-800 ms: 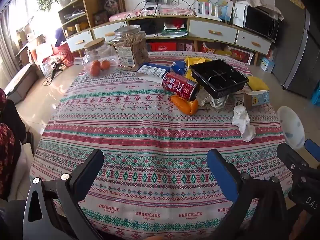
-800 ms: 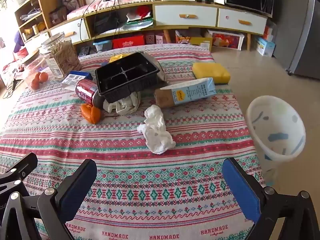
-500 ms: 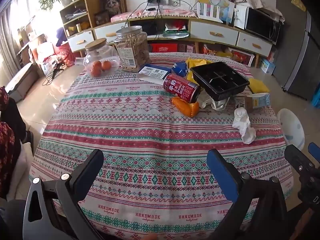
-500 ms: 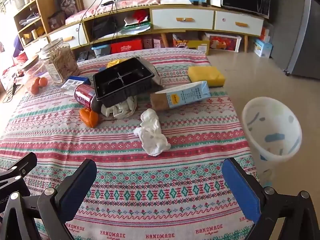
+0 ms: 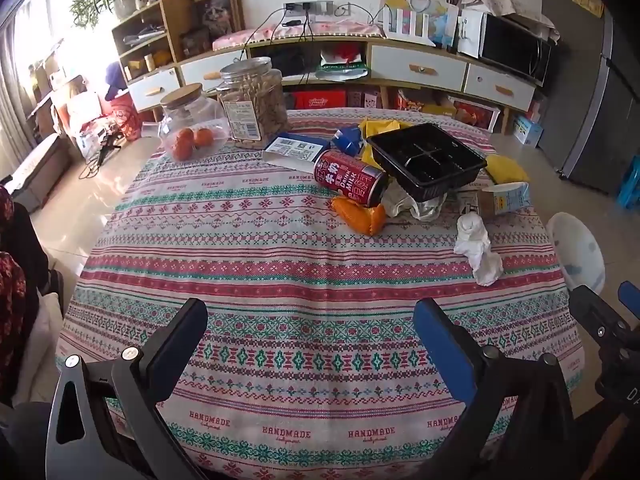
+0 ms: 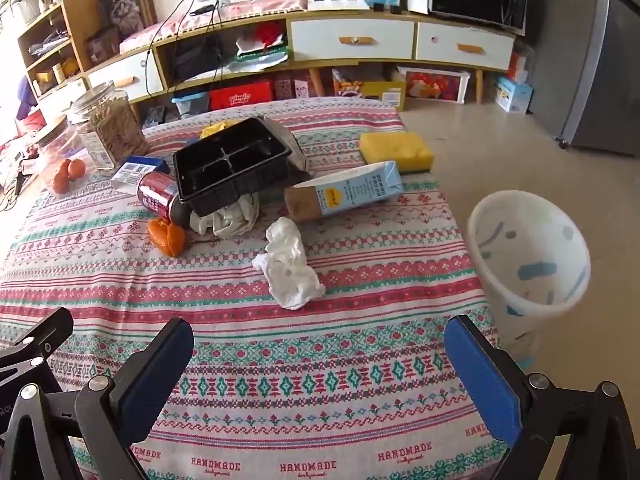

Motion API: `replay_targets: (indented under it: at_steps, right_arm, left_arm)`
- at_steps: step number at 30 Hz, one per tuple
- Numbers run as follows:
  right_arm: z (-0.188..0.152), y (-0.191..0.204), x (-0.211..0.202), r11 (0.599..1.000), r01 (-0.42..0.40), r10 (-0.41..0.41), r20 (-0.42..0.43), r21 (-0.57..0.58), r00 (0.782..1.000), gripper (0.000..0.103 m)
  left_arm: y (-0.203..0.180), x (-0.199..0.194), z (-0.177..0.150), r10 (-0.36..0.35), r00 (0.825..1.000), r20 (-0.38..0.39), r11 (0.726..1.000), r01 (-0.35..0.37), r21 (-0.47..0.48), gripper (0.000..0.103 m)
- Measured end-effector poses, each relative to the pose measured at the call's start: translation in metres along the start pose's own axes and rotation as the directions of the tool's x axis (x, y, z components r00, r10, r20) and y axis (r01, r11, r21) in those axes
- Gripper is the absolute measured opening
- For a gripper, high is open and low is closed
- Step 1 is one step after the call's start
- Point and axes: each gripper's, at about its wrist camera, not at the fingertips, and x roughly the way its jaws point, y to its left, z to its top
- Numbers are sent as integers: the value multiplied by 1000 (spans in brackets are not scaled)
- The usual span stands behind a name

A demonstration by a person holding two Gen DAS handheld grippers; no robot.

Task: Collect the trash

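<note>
Claw (image 6: 316, 344): wide apart, nothing between.
Tissue (image 6: 290, 270): just ahead, on cloth.
Bin (image 6: 528, 256): ahead, right, off table.

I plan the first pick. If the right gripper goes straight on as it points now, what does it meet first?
Probably the bare tablecloth: the open right gripper points down at it. Further along that line lies the crumpled white tissue, likely the first piece of trash, though depth is unclear.

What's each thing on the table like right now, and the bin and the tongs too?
Left tongs: open, empty.
Right tongs: open, empty.
Can: lying on its side.
Carton: lying flat.
Tissue: crumpled.
Tray: tilted, resting on the pile.
Bin: upright, on the floor.
Jars: lids on.
</note>
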Motion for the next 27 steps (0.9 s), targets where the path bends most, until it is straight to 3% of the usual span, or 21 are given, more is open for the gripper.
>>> replay_targets:
  at_steps: [18, 27]
  right_arm:
    - [1, -6, -2, 1000, -7, 7, 7, 17, 1000, 103]
    - [0, -4, -2, 1000, -4, 3, 9, 8, 1000, 103]
  left_arm:
    - [-7, -8, 2, -94, 994, 49, 995, 95, -13, 103]
    - [-8, -8, 1, -108, 993, 50, 994, 109, -5, 103]
